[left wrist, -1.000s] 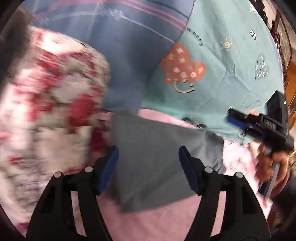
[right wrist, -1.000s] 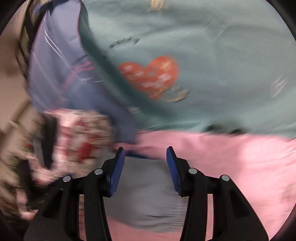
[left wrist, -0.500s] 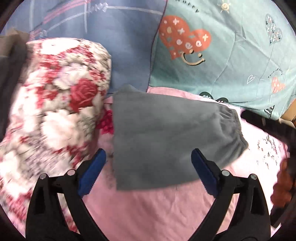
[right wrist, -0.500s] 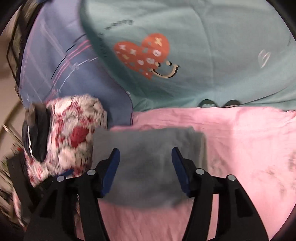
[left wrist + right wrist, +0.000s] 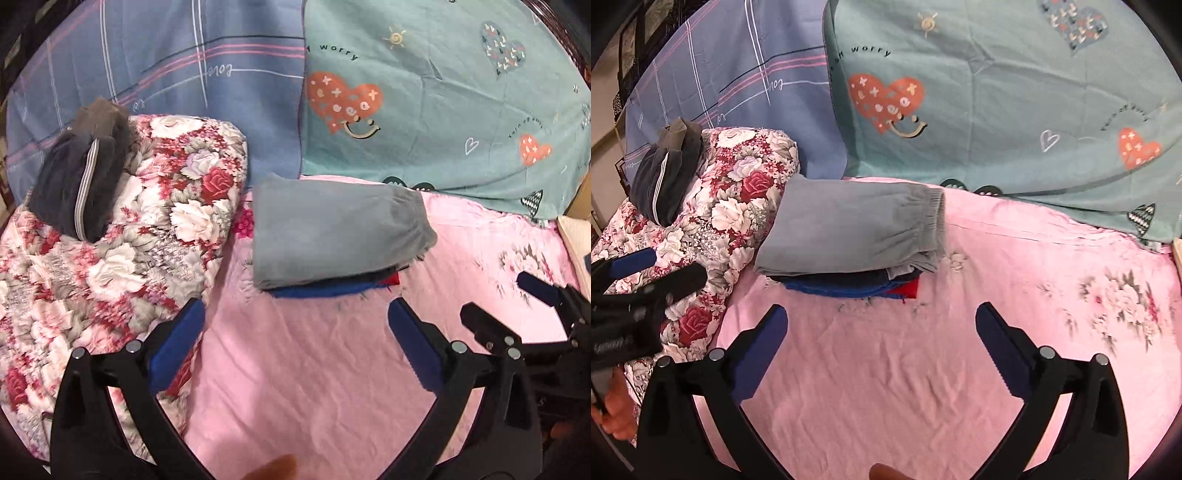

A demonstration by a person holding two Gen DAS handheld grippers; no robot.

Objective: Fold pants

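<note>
Folded grey pants (image 5: 332, 229) lie on top of a small stack of folded clothes (image 5: 849, 286) on the pink bedsheet (image 5: 314, 387), just beside the floral quilt (image 5: 147, 221). A second earlier both tools straddled the pants; now the left tool (image 5: 295, 347) and right tool (image 5: 881, 350) are drawn back, apart from the fabric. Their jaws have just been opening and stand wide, with only bare sheet between them. The dark garment (image 5: 81, 184) on the quilt is unchanged.

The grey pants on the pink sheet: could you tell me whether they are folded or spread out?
Folded: the grey pants lie as a compact rectangle atop a stack of folded garments, elastic waistband at one end.
</note>
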